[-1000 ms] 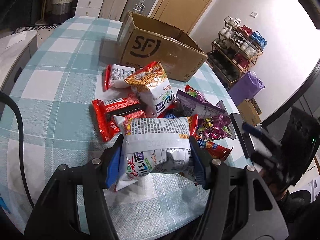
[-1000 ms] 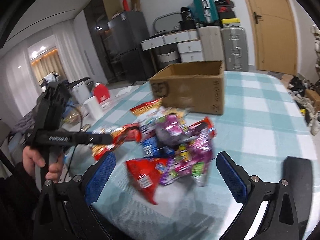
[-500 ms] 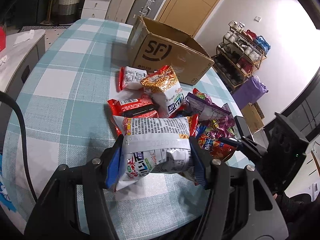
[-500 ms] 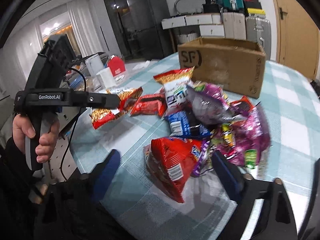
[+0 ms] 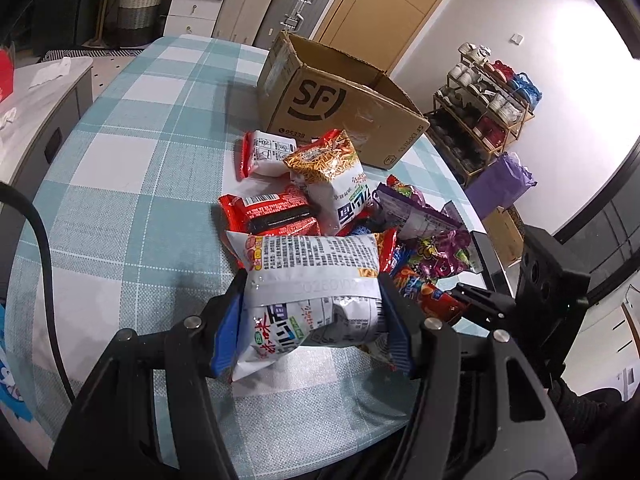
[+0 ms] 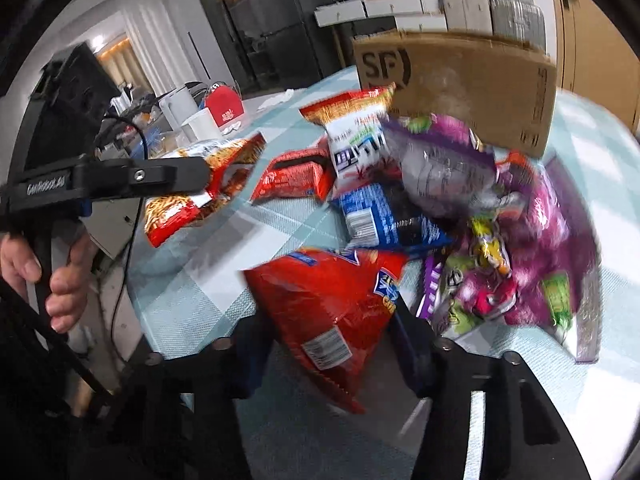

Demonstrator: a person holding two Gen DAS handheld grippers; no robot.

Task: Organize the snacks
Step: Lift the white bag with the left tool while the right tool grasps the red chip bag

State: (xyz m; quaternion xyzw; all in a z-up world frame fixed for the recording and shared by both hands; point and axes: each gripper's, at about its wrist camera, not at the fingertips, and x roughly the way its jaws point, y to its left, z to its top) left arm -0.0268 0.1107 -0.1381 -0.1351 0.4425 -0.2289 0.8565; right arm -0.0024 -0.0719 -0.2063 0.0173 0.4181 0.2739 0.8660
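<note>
R gripper [image 6: 332, 344] just closed on red bag [image 6: 332, 300]; L gripper [image 5: 310, 320] clamps white packet [image 5: 312, 284]; box [image 5: 348, 108] ahead of both, beyond pile.

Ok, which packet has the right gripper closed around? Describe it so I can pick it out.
Start at the SF cardboard box on the checked table; the snack pile lies in front of it. At the pile's near edge, between the right gripper fingers, is the glossy red bag. Unlike its purple and blue neighbours, it has a white barcode label.
</note>
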